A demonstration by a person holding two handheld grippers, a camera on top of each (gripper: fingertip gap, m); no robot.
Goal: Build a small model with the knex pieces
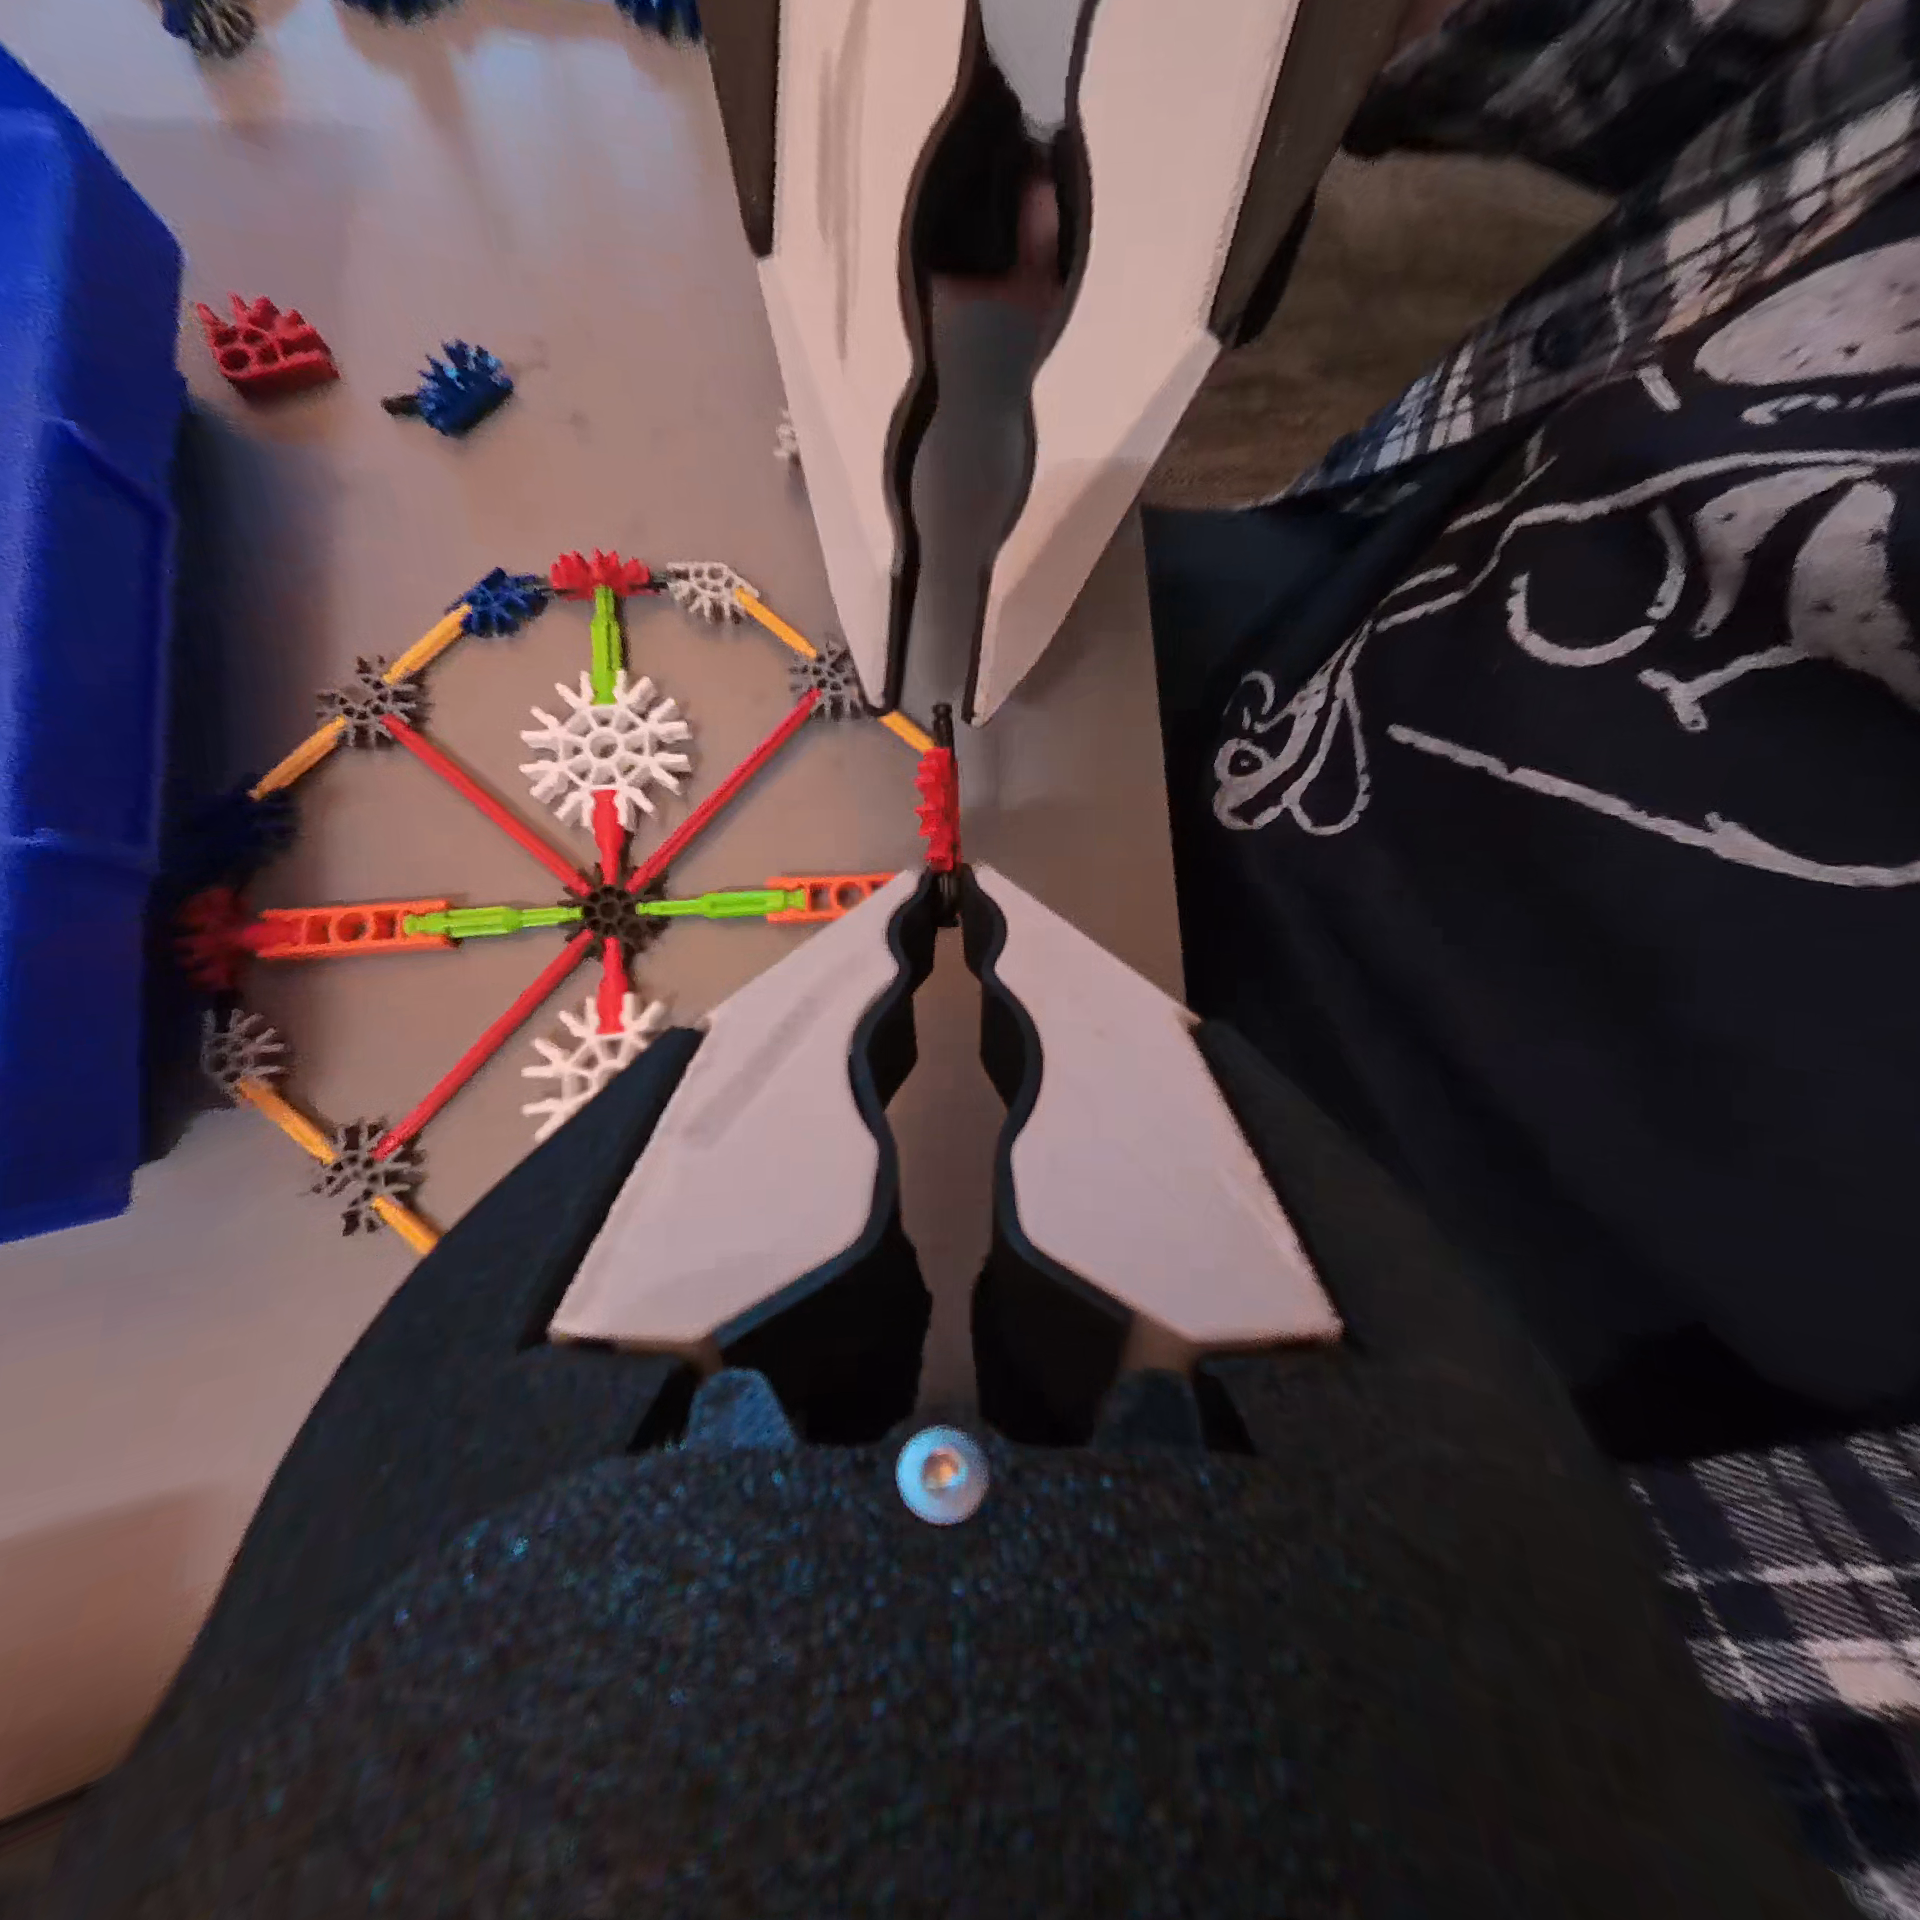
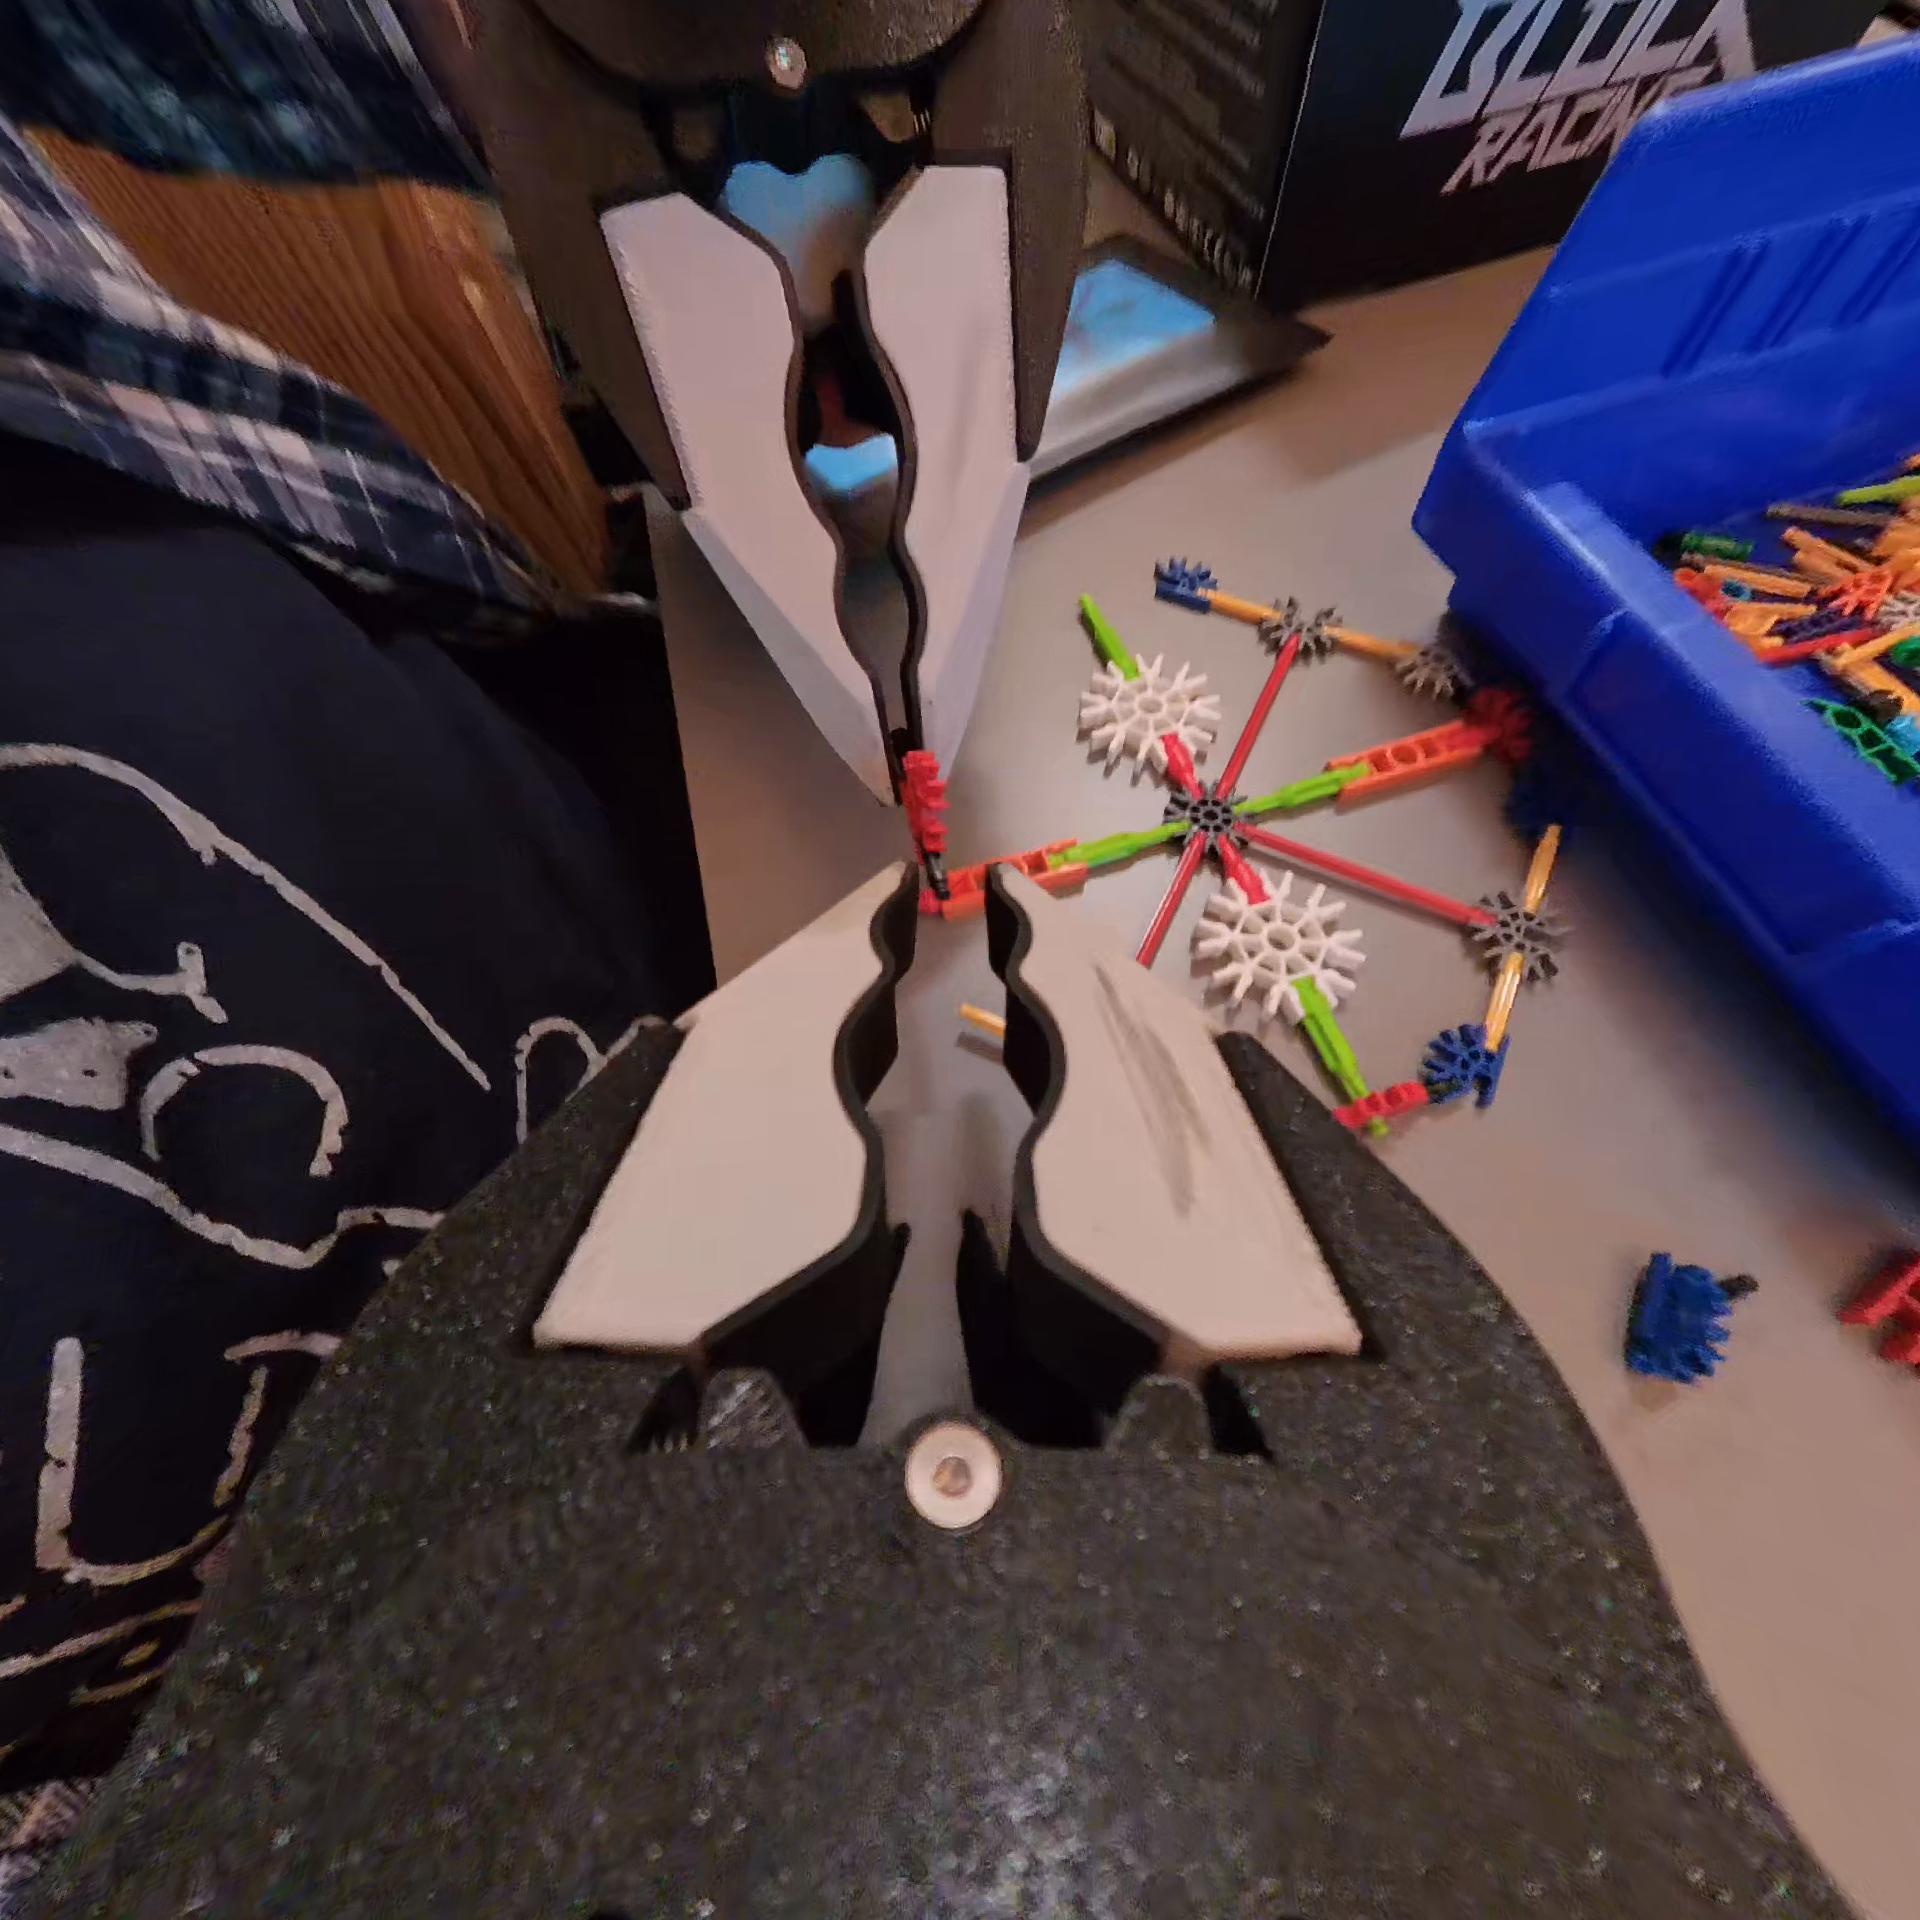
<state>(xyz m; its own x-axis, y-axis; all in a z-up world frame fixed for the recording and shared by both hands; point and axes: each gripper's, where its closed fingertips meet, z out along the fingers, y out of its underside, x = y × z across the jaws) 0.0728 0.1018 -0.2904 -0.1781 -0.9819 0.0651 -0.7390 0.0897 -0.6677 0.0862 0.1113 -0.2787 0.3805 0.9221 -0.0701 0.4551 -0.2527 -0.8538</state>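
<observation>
pinching red connector btwn tips

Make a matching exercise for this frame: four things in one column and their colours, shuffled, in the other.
Things:
1. bin
2. wheel hub
3. toothed piece on the rod pinched in the left tool
4. large gears

Colours:
a. white
b. red
c. blue
d. black

Pairs: 1-c, 2-d, 3-b, 4-a
</observation>
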